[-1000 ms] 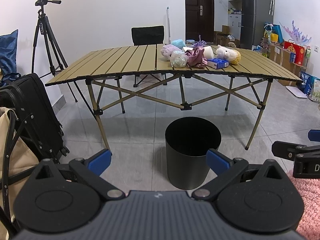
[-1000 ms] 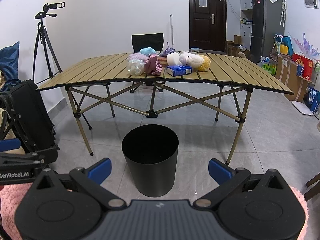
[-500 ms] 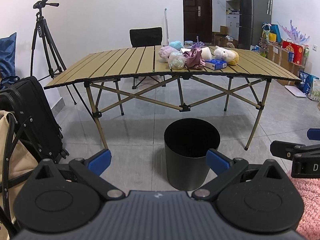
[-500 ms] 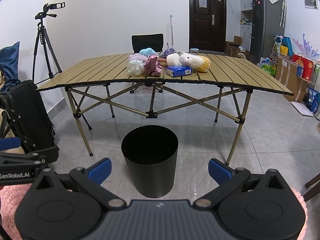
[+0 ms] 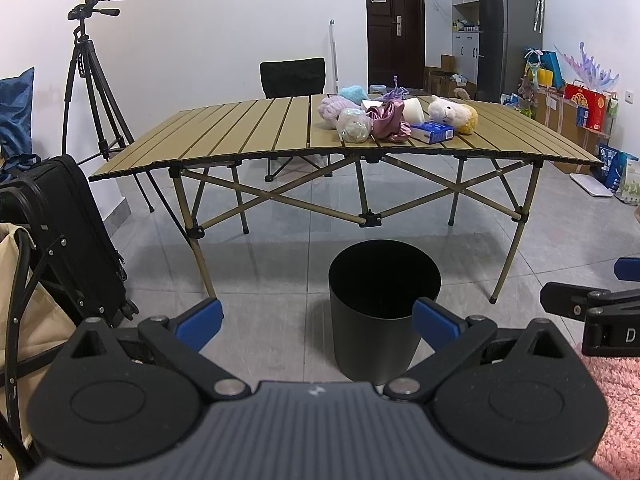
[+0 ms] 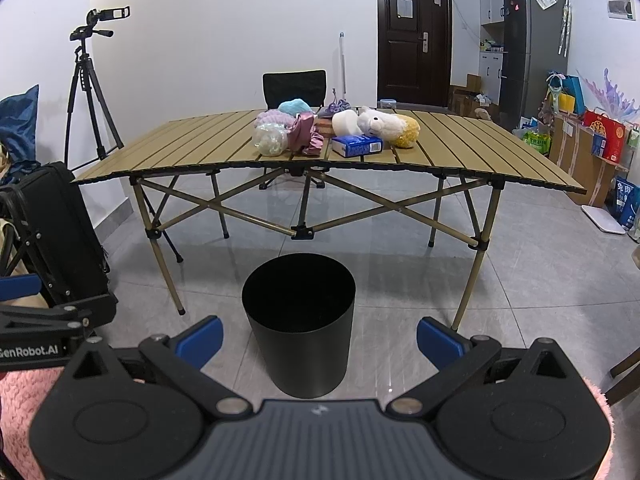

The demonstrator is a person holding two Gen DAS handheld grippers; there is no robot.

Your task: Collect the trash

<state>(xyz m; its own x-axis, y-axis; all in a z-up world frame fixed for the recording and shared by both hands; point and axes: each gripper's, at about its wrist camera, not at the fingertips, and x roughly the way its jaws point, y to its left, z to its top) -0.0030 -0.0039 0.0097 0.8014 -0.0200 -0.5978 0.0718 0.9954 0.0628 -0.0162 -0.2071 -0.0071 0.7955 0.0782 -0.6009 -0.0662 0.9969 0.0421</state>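
Both your left gripper [image 5: 318,322] and right gripper [image 6: 319,336] gape empty; the black bin [image 6: 299,322] stands before the folding table [image 6: 460,148], whose legs flank it.

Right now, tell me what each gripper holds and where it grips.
Nothing. The left gripper and right gripper are both open and empty.
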